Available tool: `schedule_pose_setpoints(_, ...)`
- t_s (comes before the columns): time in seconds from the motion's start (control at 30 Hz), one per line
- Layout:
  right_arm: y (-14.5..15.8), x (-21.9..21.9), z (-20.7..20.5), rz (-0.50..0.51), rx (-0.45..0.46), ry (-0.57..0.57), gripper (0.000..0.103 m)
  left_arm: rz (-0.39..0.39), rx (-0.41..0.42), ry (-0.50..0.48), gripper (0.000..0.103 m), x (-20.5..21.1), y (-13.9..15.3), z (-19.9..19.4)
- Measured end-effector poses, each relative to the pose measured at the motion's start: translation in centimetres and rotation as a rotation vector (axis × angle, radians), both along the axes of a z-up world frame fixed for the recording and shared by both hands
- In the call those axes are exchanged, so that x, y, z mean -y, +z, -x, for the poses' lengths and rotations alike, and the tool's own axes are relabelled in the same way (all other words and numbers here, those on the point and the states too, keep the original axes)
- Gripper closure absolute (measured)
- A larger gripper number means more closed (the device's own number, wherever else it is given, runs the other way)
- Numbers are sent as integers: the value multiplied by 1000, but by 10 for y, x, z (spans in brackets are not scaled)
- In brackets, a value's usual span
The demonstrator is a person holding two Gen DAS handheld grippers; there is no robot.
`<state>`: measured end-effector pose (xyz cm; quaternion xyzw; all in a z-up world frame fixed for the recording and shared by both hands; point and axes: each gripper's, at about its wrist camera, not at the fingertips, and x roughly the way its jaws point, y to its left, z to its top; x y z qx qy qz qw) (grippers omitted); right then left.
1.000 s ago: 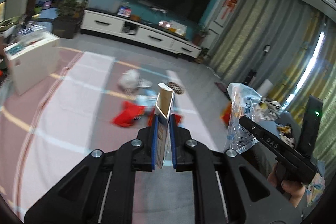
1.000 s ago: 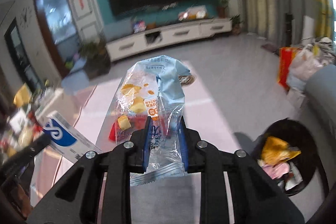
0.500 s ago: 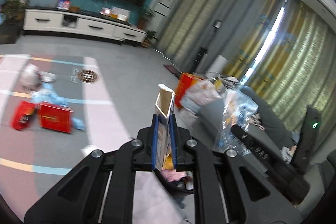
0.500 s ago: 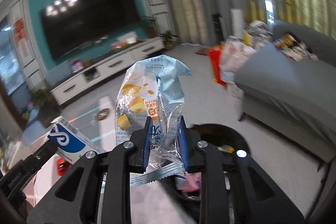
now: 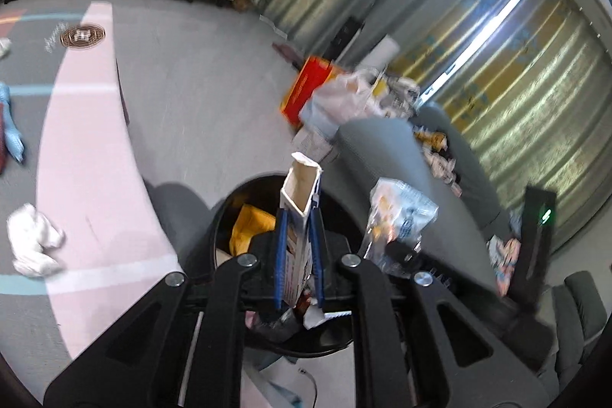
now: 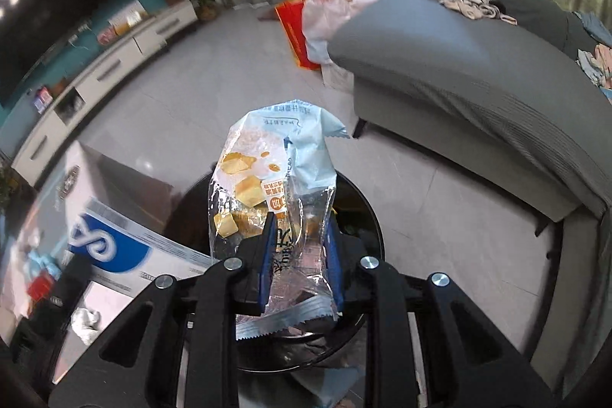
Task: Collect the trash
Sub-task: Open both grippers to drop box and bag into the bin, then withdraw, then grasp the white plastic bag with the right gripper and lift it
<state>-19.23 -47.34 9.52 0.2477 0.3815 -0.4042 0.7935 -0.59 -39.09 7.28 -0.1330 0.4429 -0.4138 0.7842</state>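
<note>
My left hand-held gripper [image 5: 299,257] is clamped tight on a narrow open-topped carton [image 5: 300,217], long axis running away from me, directly above the black bin [image 5: 225,217]; just right of it, my right hand-held gripper [image 6: 299,257] pinches a clear snack wrapper [image 6: 273,186] over the same bin, neither hand clearly nearer; a white wad [image 5: 32,243] lies on the floor left of the bin, a grey sofa [image 6: 459,64] right.
</note>
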Motion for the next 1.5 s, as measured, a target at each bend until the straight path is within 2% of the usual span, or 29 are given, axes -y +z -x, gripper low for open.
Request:
schedule_pose_setpoints(0.07,-4,-2,-5,5,-31,-6,72,-27,-17,-16,90,2,-9,0)
schedule_pose_setpoints(0.13,-3,-8,-8,9,-37,0,54,-40,-18,-16,89,2,-12,3)
schedule_pose_setpoints(0.2,-1,-9,-9,13,-26,11,45,-50,1,-24,78,2,-9,8)
schedule_pose_setpoints(0.27,5,-12,-9,25,-21,12,37,-56,36,-12,42,-6,-2,12)
schedule_pose_setpoints(0.37,15,-19,-11,61,-18,13,29,-37,82,4,20,-24,13,17)
schedule_pose_setpoints(0.43,21,-26,-12,76,-11,26,22,-31,91,10,11,-39,22,19)
schedule_pose_setpoints(0.53,32,-38,-16,103,16,58,18,-41,120,53,4,-65,37,21)
schedule_pose_setpoints(0.67,45,-56,-19,125,67,94,12,-60,162,151,3,-124,58,22)
schedule_pose_setpoints(0.73,54,-69,-23,141,97,121,6,-76,181,201,3,-155,67,23)
schedule_pose_setpoints(0.8,63,-83,-28,165,129,159,4,-104,195,290,3,-193,77,25)
schedule_pose_setpoints(0.9,73,-108,-38,186,175,245,3,-166,220,432,3,-250,89,29)
schedule_pose_setpoints(1.07,82,-146,-57,193,218,384,3,-273,274,593,3,-328,102,35)
schedule_pose_setpoints(1.2,76,-178,-81,194,204,481,3,-337,300,692,3,-379,87,33)
schedule_pose_setpoints(1.27,68,-195,-95,190,184,547,3,-304,293,743,3,-401,71,26)
schedule_pose_setpoints(1.33,60,-211,-104,184,179,599,3,-291,234,789,3,-418,51,16)
schedule_pose_setpoints(1.4,49,-229,-116,156,170,662,3,-297,150,745,3,-426,34,-1)
schedule_pose_setpoints(1.5,33,-252,-134,102,160,754,3,-272,120,780,3,-437,24,-10)
